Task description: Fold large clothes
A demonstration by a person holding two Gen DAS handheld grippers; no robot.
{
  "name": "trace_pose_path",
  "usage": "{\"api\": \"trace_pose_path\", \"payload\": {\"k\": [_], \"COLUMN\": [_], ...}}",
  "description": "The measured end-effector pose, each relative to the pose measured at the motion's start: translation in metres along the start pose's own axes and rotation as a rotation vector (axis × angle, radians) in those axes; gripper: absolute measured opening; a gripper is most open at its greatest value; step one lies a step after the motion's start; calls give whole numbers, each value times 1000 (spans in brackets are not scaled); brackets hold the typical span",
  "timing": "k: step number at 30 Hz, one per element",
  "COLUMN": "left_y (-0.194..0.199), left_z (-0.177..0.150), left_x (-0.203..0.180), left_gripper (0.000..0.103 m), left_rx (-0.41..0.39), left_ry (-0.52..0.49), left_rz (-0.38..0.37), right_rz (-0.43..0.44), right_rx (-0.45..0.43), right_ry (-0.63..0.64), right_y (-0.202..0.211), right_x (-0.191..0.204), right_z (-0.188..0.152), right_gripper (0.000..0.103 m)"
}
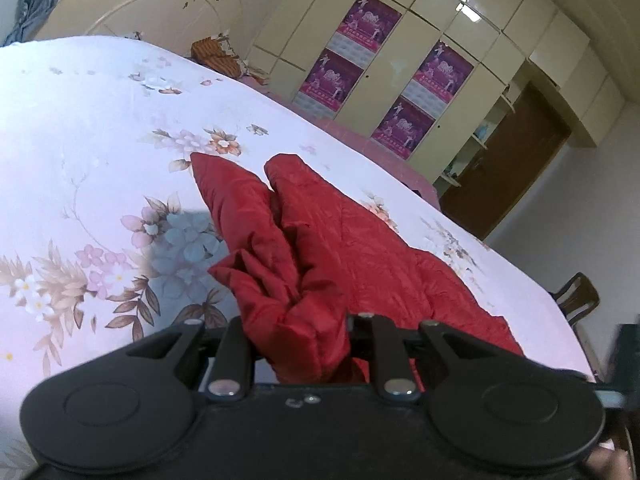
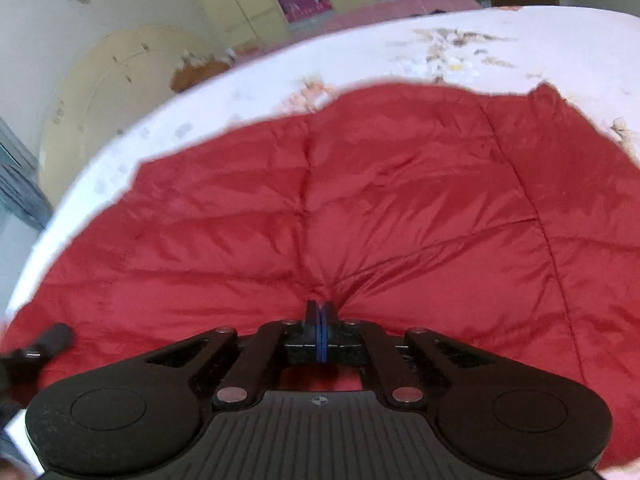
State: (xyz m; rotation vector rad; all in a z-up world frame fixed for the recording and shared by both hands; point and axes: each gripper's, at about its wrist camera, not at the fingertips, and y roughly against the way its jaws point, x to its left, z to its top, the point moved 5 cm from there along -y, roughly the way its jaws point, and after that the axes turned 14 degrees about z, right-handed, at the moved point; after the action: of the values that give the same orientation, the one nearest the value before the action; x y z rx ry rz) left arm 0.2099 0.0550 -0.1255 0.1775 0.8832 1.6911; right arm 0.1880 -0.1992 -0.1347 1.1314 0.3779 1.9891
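A red quilted jacket (image 1: 320,240) lies on a bed covered by a white floral sheet (image 1: 100,120). In the left wrist view its two sleeves point away from me, and a bunched fold of it rises into my left gripper (image 1: 300,336), which is shut on that thick wad. The wad hides the fingertips. In the right wrist view the jacket (image 2: 400,200) spreads wide over the sheet (image 2: 560,40). My right gripper (image 2: 321,308) is shut with its blue-edged pads together, pinching the jacket where creases fan out from the tips.
Behind the bed stands a cream wardrobe with purple posters (image 1: 400,60), and a curved headboard (image 1: 160,8) rises at the left. An orange cloth (image 1: 212,54) lies at the far side. A brown door (image 1: 508,160) and a dark chair (image 1: 576,296) are on the right.
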Motion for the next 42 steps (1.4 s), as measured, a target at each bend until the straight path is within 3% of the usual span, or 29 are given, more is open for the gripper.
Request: {"api": "trace_pose_path", "payload": {"k": [5,9,11,23,27,31,36,39,42], "left_y": [4,7,11,17,22,27,37,37,41], "left_z": [-1,0,-1,3,6,5,7,5,4], "left_x": [-5,-15,-20,-31,-38,-46,-60,-67,-74], "left_gripper": [19,19,19,19,19,19,19,19,19], "left_rx": [-6,-7,-12,-28,-42,-41,-81,-84,-93], "left_ry": [-15,-44,-66,-120,-141,-157,-203,-208,-210], "left_rz": [19,26,25,41,50,52,62,67,73], "right_rz": [10,-17,-17,-20,7,12,53,57,62], "right_rx": [33,112,111,139,85,142,38,131,147], "right_ry": [24,11,6,33,10,25,16,-11,3], "right_y": [32,12,5,0,14,0,12,-13,-18], "right_x": [11,2,-4,-1,2,-5,-4,-14,-12], "right_z": [-19,-40,-45,-43,-33,-44,-19,-25,-23], "right_gripper": [0,0,0,0,0,0,0,0,0]}}
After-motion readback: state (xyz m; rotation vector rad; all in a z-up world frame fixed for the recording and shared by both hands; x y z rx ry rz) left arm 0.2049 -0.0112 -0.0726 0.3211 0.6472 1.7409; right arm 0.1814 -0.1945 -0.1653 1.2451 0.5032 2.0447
